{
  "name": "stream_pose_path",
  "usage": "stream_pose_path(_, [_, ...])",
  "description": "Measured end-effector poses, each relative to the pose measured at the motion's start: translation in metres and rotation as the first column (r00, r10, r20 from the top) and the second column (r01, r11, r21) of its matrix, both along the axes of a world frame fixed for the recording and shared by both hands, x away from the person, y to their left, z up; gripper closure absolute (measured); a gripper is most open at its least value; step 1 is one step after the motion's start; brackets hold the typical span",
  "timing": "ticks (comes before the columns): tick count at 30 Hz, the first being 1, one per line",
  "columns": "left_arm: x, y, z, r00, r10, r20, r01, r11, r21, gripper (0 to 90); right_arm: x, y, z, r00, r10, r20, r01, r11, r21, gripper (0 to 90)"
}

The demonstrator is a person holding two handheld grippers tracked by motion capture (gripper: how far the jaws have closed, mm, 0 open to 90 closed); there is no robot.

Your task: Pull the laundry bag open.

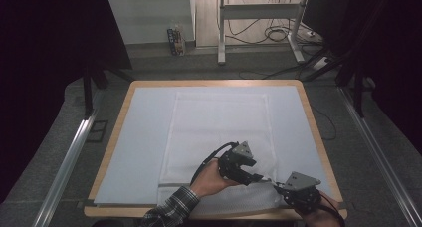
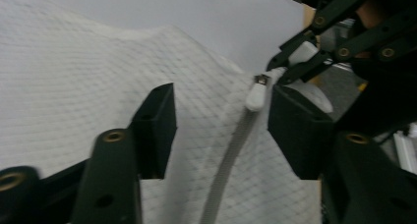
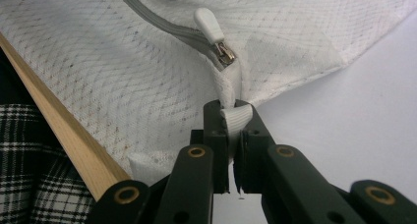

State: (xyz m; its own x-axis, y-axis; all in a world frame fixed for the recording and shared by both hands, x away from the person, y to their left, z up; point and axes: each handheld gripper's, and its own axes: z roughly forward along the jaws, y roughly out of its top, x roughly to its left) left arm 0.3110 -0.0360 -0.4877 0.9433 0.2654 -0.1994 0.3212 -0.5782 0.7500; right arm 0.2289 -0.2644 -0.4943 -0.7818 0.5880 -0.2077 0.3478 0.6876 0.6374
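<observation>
A white mesh bag (image 1: 219, 132) lies flat on the table, its grey zipper band (image 3: 162, 25) running along the near edge. The white zipper pull (image 2: 256, 94) sits near the bag's right corner, also seen in the right gripper view as the pull (image 3: 209, 26). My right gripper (image 3: 235, 117) is shut on the white fabric tab (image 3: 230, 89) at the zipper's end, just below the slider. My left gripper (image 2: 226, 123) is open, its jaws straddling the zipper band (image 2: 226, 170) a little short of the pull. In the high view the left gripper (image 1: 259, 177) and right gripper (image 1: 277, 187) nearly meet.
The bag rests on a pale sheet (image 1: 144, 137) covering a wooden table whose edge (image 3: 59, 130) runs close to my right gripper. A plaid sleeve (image 1: 169, 212) comes in at the bottom. Desk legs and cables (image 1: 268, 35) stand on the floor beyond.
</observation>
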Motion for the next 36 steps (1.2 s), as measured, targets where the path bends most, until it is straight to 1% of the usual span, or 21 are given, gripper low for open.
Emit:
stream_pose_path(1, [0.000,-0.001,-0.001,0.9998,-0.015,-0.011,0.015,0.9999,0.001,50.8,0.000,0.000,0.000,1.0000,0.002,0.003,-0.002,1.000,-0.002,84.2])
stream_pose_path(2, [-0.001,-0.003,-0.002,0.9995,-0.013,-0.030,0.012,0.9998,-0.015,53.9,0.000,0.000,0.000,1.0000,0.005,0.006,-0.005,1.000,-0.004,84.2])
stream_pose_path(3, [0.001,-0.003,-0.002,0.9989,-0.034,-0.033,0.034,0.9994,-0.005,56.9,-0.001,0.001,0.000,0.9999,0.005,0.010,-0.005,1.000,-0.009,84.1])
stream_pose_path(4, [0.000,-0.005,-0.002,0.9979,-0.030,-0.058,0.029,0.9992,-0.027,60.5,-0.001,0.001,0.000,0.9999,0.005,0.012,-0.005,1.000,-0.011,84.1])
stream_pose_path(7, [0.002,-0.006,-0.002,0.9948,-0.051,-0.088,0.049,0.9984,-0.029,68.6,-0.001,0.001,0.000,0.9997,0.011,0.022,-0.010,1.000,-0.020,84.1])
stream_pose_path(8, [0.002,-0.007,-0.003,0.9932,-0.059,-0.100,0.056,0.9979,-0.031,70.7,-0.001,0.002,0.000,0.9996,0.012,0.024,-0.011,1.000,-0.023,84.1])
stream_pose_path(10, [0.003,-0.008,-0.003,0.9901,-0.086,-0.111,0.085,0.9962,-0.019,73.6,-0.001,0.002,0.000,0.9995,0.013,0.029,-0.013,1.000,-0.026,84.0])
stream_pose_path(12, [0.002,-0.010,-0.003,0.9875,-0.094,-0.127,0.091,0.9955,-0.024,75.7,-0.001,0.002,0.000,0.9994,0.014,0.032,-0.013,1.000,-0.029,84.1])
stream_pose_path(15, [0.001,-0.011,-0.004,0.9861,-0.097,-0.135,0.096,0.9952,-0.015,77.4,-0.001,0.002,-0.001,0.9993,0.016,0.034,-0.014,0.999,-0.036,84.0])
stream_pose_path(18, [0.000,-0.013,-0.004,0.9850,-0.102,-0.139,0.104,0.9946,0.006,77.6,-0.001,0.003,-0.002,0.9992,0.017,0.035,-0.015,0.999,-0.046,83.9])
stream_pose_path(20, [0.001,-0.013,-0.005,0.9831,-0.096,-0.156,0.098,0.9952,0.006,77.4,-0.002,0.004,-0.001,0.9990,0.018,0.040,-0.016,0.999,-0.048,83.9])
stream_pose_path(24, [0.002,-0.014,-0.007,0.9807,-0.096,-0.170,0.098,0.9951,0.004,77.1,-0.002,0.004,-0.001,0.9990,0.018,0.042,-0.016,0.999,-0.049,83.9])
stream_pose_path(26, [0.001,-0.014,-0.007,0.9788,-0.107,-0.174,0.108,0.9941,-0.006,74.1,-0.002,0.004,-0.001,0.9989,0.019,0.044,-0.016,0.999,-0.050,83.8])
stream_pose_path(28, [0.000,-0.014,-0.007,0.9782,-0.110,-0.176,0.110,0.9939,-0.006,73.7,-0.002,0.004,-0.001,0.9988,0.019,0.045,-0.017,0.999,-0.050,83.8])
stream_pose_path(30, [0.000,-0.014,-0.006,0.9743,-0.122,-0.189,0.122,0.9924,-0.012,73.7,-0.002,0.004,-0.001,0.9988,0.018,0.046,-0.016,0.999,-0.050,83.8])
stream_pose_path(32, [0.000,-0.015,-0.006,0.9744,-0.123,-0.188,0.124,0.9923,-0.006,73.9,-0.002,0.004,-0.001,0.9985,0.019,0.051,-0.016,0.998,-0.054,83.7])
stream_pose_path(34, [0.000,-0.016,-0.006,0.9769,-0.111,-0.183,0.113,0.9936,0.001,74.2,-0.002,0.004,-0.001,0.9984,0.020,0.053,-0.017,0.998,-0.056,83.7])
stream_pose_path(36, [0.000,-0.017,-0.007,0.9770,-0.099,-0.189,0.102,0.9947,0.008,73.5,-0.002,0.004,-0.001,0.9984,0.020,0.053,-0.017,0.998,-0.057,83.7])
